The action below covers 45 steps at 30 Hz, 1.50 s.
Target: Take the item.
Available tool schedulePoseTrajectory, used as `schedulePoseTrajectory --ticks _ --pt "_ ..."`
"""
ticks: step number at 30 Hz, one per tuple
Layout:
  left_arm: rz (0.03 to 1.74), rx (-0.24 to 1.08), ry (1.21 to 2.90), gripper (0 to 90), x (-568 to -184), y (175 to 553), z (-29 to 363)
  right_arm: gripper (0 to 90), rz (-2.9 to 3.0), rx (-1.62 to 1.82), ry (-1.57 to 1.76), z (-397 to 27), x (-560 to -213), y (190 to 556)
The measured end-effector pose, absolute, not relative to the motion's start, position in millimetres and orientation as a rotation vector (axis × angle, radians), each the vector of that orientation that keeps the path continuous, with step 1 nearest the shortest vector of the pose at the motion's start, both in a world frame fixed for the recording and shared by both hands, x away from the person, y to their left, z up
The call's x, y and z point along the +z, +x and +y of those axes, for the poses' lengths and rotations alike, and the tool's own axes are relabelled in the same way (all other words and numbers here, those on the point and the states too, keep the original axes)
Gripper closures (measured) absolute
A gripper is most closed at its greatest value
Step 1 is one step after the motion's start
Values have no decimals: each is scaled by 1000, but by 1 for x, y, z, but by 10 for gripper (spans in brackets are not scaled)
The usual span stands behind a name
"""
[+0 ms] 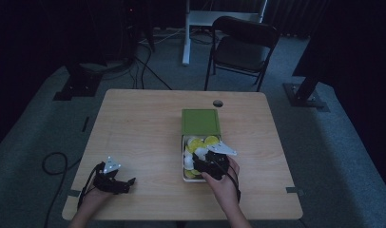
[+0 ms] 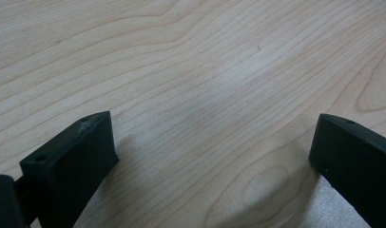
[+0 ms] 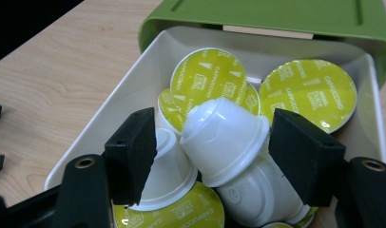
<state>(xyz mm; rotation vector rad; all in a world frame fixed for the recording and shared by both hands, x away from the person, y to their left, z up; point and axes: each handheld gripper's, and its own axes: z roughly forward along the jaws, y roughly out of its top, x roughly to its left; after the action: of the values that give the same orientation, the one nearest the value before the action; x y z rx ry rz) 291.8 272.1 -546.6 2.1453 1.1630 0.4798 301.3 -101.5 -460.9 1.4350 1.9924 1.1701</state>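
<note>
White tray (image 3: 110, 123), slid out of its green sleeve (image 3: 276, 16) mid-desk (image 1: 143, 137), holds white capsules with yellow lids reading "CAPPUCCINO". Right gripper (image 3: 212, 142) fingers flank one capsule (image 3: 224, 140), not visibly pressing; left gripper (image 2: 210, 152) released.

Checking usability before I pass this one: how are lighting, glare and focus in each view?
High view: dim, room behind nearly black, table readable. Left gripper view: evenly lit, pale sheen on the wood, left gripper jaws soft with shadows beneath. Right gripper view: bright, capsules sharp with small highlights, right gripper jaws slightly blurred.
</note>
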Motion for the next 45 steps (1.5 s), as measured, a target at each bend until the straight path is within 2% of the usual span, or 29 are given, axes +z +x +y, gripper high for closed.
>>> schedulePoseTrajectory --ticks 14,22,31,38,45 --pt "1163 480 2145 15 -547 292 272 334 1992 1147 1472 -95 -465 303" --pt "1163 480 2145 15 -547 292 272 388 1985 1142 1482 -92 -466 307" --pt "1163 480 2145 15 -547 292 272 404 1987 1107 1460 -86 -467 313" --pt "1165 481 2144 15 -547 292 272 496 1995 1096 1467 -87 -471 320" --pt "1165 481 2144 15 -547 292 272 525 2032 1122 1429 -91 -473 323"
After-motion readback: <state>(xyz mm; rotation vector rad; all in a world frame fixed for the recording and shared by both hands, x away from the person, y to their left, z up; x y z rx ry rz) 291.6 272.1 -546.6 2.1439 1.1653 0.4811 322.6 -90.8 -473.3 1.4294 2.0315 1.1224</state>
